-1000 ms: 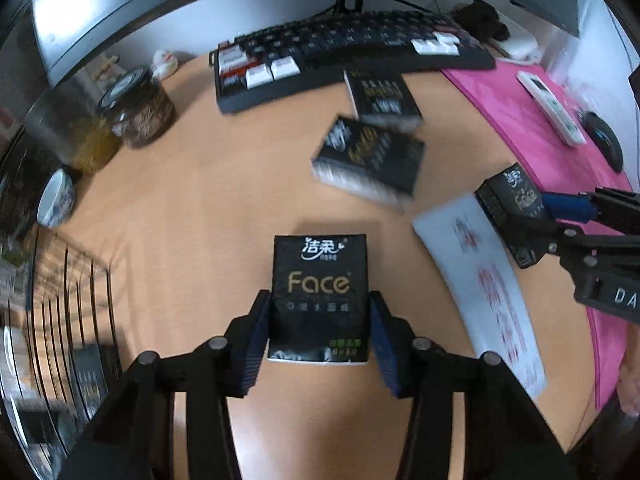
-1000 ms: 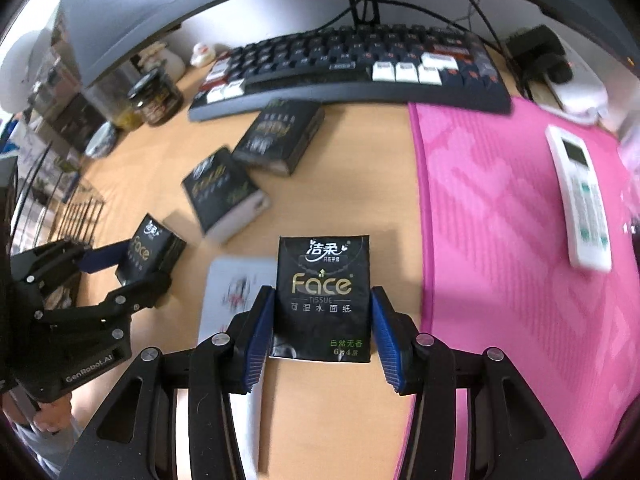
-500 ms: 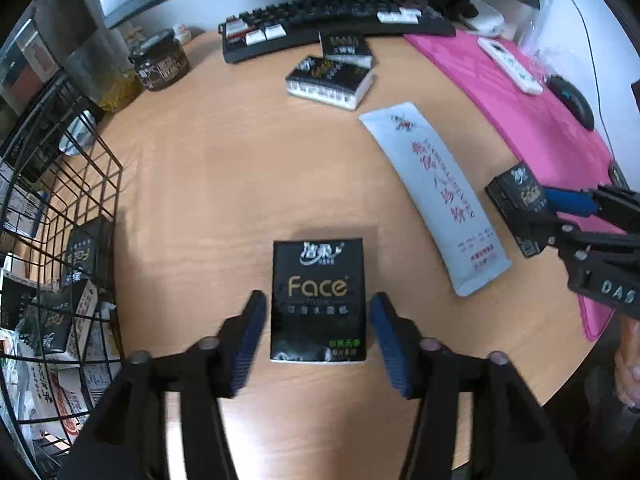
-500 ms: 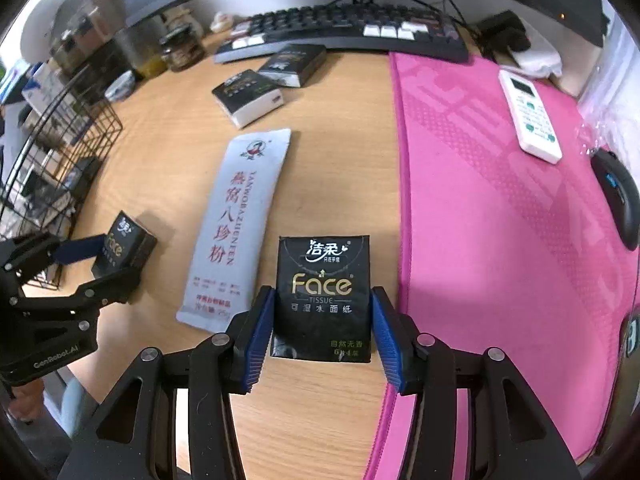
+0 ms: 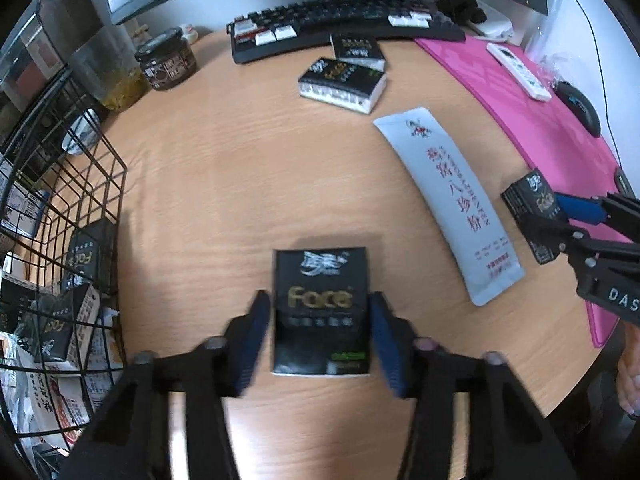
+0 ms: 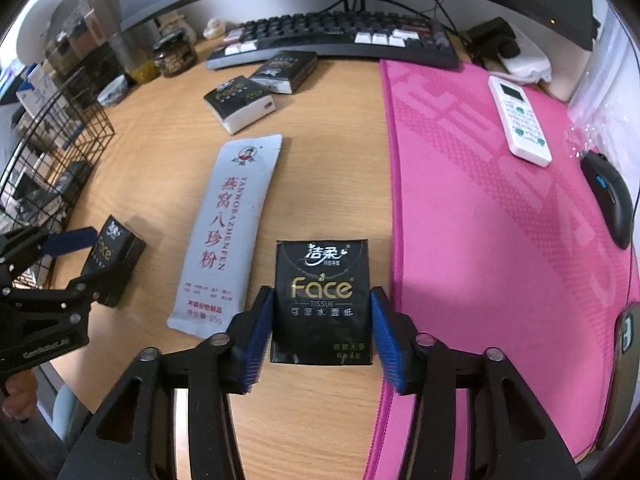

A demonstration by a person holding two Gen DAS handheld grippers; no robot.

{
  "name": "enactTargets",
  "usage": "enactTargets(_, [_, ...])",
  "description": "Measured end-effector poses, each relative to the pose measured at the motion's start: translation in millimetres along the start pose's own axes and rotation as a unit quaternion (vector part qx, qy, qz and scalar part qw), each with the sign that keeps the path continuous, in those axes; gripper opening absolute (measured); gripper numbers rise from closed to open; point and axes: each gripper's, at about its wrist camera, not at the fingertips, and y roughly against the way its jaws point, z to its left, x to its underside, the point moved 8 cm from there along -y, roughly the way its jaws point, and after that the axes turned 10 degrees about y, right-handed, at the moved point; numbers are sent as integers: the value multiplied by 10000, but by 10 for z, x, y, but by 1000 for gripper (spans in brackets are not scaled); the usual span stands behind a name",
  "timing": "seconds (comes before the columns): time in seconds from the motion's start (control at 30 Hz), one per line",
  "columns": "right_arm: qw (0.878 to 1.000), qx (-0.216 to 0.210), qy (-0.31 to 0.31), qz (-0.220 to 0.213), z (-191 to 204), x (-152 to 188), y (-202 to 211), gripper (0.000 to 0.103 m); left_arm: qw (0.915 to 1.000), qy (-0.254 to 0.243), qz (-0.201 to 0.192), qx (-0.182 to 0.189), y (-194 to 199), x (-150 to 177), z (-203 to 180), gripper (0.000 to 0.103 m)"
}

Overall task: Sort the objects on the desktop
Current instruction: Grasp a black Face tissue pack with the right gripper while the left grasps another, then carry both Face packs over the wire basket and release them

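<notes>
Clamping a black tissue pack [image 5: 321, 312] between its blue pads, the left gripper [image 5: 318, 330] is seen above the wooden desk [image 5: 224, 168]. A second tissue pack [image 6: 322, 304] is gripped likewise by the right gripper [image 6: 321, 330], beside the pink mat [image 6: 492, 216]. A wire basket [image 5: 68, 240] is seen at nine o'clock of the left pack, and a white sachet [image 5: 452, 208] at two o'clock. Two more packs [image 5: 344, 80] are lying near the keyboard [image 5: 340, 24].
</notes>
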Motion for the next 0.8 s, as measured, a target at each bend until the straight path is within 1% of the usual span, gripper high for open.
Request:
enactTargets(0.1, [10000, -26, -6, -20, 15, -7, 26, 47, 10000, -4, 40, 18, 31, 16, 6, 52])
enactTargets(0.23, [9998, -171, -82, -39, 48, -49, 107, 47, 9999, 63, -19, 87, 200, -20, 20, 52])
enactTargets(0.33, [9986, -439, -299, -11, 84, -89, 224, 47, 9997, 197, -11, 147, 404, -62, 55, 52])
enactTargets(0.43, [9987, -478, -165, -4, 216, -197, 366, 47, 9996, 187, -172, 108, 679, -164, 100, 52])
enactTargets(0.5, [9984, -564, -63, -66, 326, -336, 478, 47, 9989, 290, -335, 121, 884, -251, 190, 52])
enactTargets(0.57, [9977, -653, 39, -168, 461, -487, 593, 47, 9975, 486, -493, 126, 1077, -313, 360, 52])
enactTargets(0.6, [9968, -744, 151, -245, 590, -610, 690, 47, 9967, 590, -542, 115, 1149, -331, 455, 52])
enactTargets(0.67, [9947, -893, 342, -370, 809, -785, 815, 47, 9935, 883, -713, 31, 1348, -353, 743, 52])
enactTargets(0.7, [9928, -973, 533, -456, 984, -920, 897, 47, 9924, 967, -767, 0, 1408, -347, 846, 52])
enactTargets(0.77, [9889, -1090, 826, -588, 1275, -1092, 986, 47, 9876, 1275, -904, -136, 1558, -321, 1197, 52])
enactTargets(0.8, [9854, -1210, 1014, -645, 1476, -1188, 1021, 47, 9860, 1385, -912, -195, 1578, -301, 1317, 52])
